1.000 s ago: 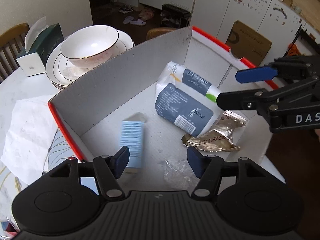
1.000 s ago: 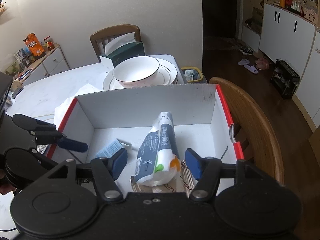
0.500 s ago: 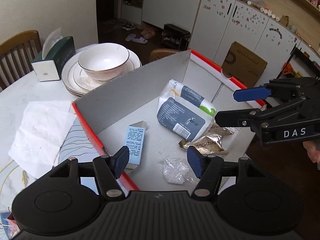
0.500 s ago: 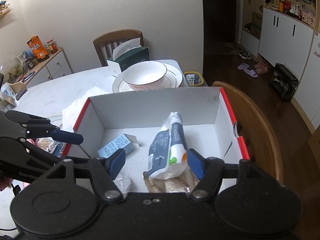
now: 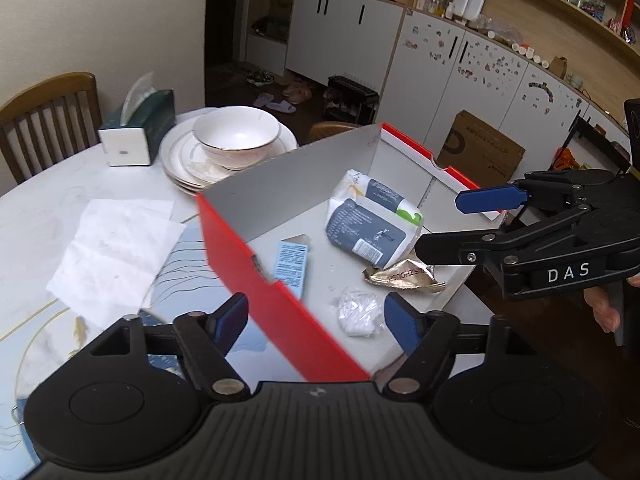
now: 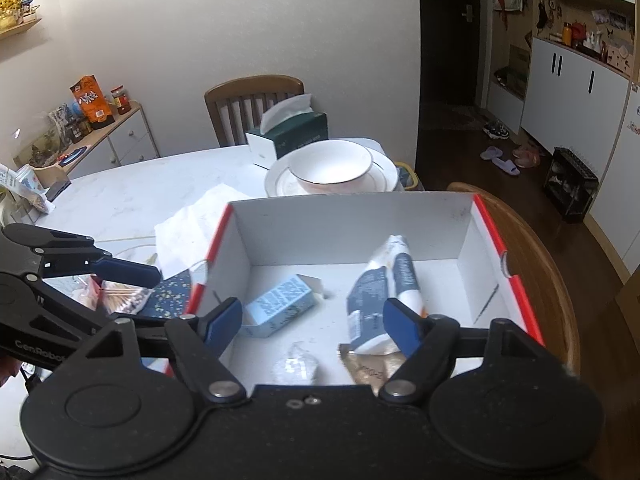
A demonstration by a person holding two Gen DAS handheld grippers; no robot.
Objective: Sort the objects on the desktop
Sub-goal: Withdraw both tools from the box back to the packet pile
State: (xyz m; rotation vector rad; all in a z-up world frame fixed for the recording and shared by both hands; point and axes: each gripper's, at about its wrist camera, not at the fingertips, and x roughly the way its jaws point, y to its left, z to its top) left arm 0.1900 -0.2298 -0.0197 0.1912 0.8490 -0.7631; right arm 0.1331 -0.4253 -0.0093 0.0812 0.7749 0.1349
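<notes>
Currently, the red-and-white cardboard box point(image 5: 280, 292) sits at the table edge and holds four items: one light-blue carton point(image 5: 291, 266), one grey-and-white wipes pack point(image 5: 370, 220), one gold foil wrapper point(image 5: 404, 276) and one crumpled clear plastic bag point(image 5: 357, 312). Both wrist views agree on this count. The left gripper point(image 5: 316, 320) hovers over the near red wall with nothing between its pads; its jaws have just been opening and stand wide. The right gripper point(image 6: 312, 320) hovers above the box interior, likewise empty, its jaws also just opened to a wide setting. Outside the box, the marble table point(image 6: 120, 188) carries one unfolded paper napkin point(image 5: 112, 248), one green tissue box point(image 5: 138, 128), one white bowl point(image 5: 236, 136) on one stack of plates point(image 5: 176, 160), and one pack of cotton swabs point(image 6: 120, 296) near the left gripper. Risk assessment: the box appears to overhang the table edge beside a wooden chair point(image 6: 548, 276), so a push on its near wall could tip or slide it. The napkin is thin and flat, so pads may slip off it. The bowl could be knocked during a reach across the table.
</notes>
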